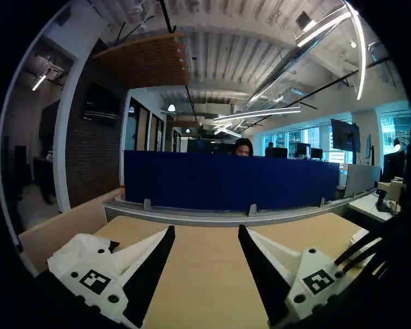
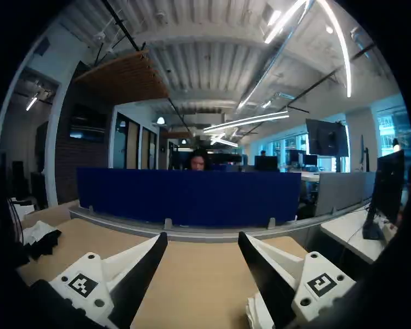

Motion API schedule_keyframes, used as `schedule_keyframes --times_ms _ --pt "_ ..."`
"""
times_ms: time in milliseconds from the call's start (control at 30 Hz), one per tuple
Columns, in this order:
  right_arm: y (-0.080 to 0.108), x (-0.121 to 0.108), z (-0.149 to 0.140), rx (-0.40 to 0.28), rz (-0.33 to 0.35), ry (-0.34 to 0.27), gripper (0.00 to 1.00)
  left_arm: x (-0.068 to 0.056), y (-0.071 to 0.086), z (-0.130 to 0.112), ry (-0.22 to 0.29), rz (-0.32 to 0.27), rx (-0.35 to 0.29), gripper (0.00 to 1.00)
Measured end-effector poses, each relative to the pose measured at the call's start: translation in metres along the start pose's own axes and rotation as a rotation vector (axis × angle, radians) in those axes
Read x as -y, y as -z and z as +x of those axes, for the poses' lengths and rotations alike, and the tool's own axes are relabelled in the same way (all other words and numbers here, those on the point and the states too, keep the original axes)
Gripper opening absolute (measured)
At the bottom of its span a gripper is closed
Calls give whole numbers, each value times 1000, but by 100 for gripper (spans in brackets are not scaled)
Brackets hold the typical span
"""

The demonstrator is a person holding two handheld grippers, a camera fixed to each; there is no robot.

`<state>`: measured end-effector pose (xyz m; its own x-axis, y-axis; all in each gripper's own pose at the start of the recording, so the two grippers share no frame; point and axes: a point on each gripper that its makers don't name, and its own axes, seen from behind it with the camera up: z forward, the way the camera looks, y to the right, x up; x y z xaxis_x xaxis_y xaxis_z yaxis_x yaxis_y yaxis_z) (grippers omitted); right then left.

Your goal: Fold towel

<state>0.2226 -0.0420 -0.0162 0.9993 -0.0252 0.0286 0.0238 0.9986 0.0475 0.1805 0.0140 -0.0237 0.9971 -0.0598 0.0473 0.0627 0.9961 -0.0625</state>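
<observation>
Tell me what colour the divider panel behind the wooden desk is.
Deep blue. The flat divider panel shows best in the left gripper view.

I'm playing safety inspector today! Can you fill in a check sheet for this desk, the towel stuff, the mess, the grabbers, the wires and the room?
Surface: light wooden desk, bare between the fingers.
Job's things: white layered stack at the near edge in the right gripper view, possibly folded towels; cannot tell for sure.
Clutter: white and black cloth pile at the left of the right gripper view.
Grippers: left gripper open, holding nothing; right gripper open, holding nothing.
Cables: black cables at the right of the left gripper view.
Surroundings: blue divider, a person behind it, monitor on the next desk, strip lights overhead.
</observation>
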Motion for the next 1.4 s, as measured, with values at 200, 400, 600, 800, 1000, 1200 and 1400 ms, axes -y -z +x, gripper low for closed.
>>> schedule_keyframes --times_ms 200,400,600,800,1000,1200,1400 --pt "1 14 -1 17 21 16 100 0 -1 -8 -16 0 -8 85" --pt "3 24 -4 33 41 22 100 -2 -3 -24 -56 3 -15 85" --pt "7 28 -13 49 50 39 100 1 -4 -42 -67 18 -24 85" --pt "11 27 -19 48 50 46 100 6 -6 -59 -79 25 -42 85" --pt "9 28 -25 32 48 27 100 7 -10 -81 -85 28 -50 85" --pt "3 30 -37 20 43 18 100 10 -17 -105 -72 35 -59 85" --pt "-4 34 -52 23 47 17 100 16 -23 -129 -52 40 -62 85"
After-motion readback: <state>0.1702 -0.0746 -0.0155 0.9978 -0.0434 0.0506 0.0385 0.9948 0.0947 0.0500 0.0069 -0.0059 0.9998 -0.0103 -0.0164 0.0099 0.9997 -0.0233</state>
